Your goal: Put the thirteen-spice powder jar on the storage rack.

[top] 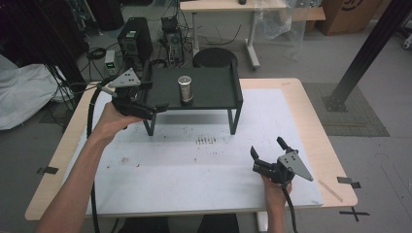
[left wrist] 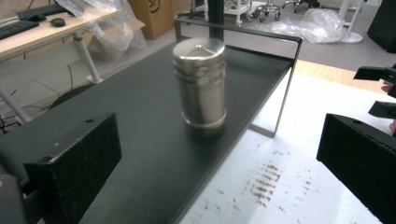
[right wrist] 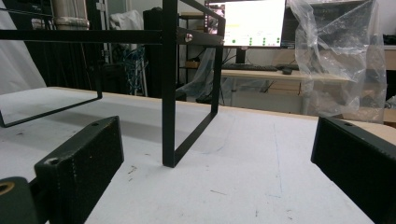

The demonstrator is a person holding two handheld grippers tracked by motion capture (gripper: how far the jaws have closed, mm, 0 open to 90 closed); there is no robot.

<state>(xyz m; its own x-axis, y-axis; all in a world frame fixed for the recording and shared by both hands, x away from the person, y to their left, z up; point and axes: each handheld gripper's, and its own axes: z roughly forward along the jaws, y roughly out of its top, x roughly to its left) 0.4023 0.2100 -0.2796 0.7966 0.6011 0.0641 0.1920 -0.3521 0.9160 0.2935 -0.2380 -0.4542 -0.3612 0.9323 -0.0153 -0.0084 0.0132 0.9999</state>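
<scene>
left tool: held at the front-left corner of the black shelf, jaws spread apart, nothing gripped; grey three-cornered plate seen on top.
left arm: forearm is extended diagonally up from the bottom-left of the high view, hand wrapped around the tool body.
right tool: held low over the counter near its front-right, jaws apart, nothing between them; well apart from the shelf.
right hand: gripped under the tool, wrist entering from the bottom edge.
canister: upright on the shelf top, about mid-width; seen ahead of the left tool's open jaws in the left gripper view, not touched.
canister material: brushed metal, cylindrical, ridged band near the top, flared base ring.
shelf: matte black flat tray with raised side rails, carried on thin black bar legs.
counter surface: white sheet over a light wood top, marked with brown specks and scuffs.
jaw pads: black, blocky, rough-textured.
</scene>
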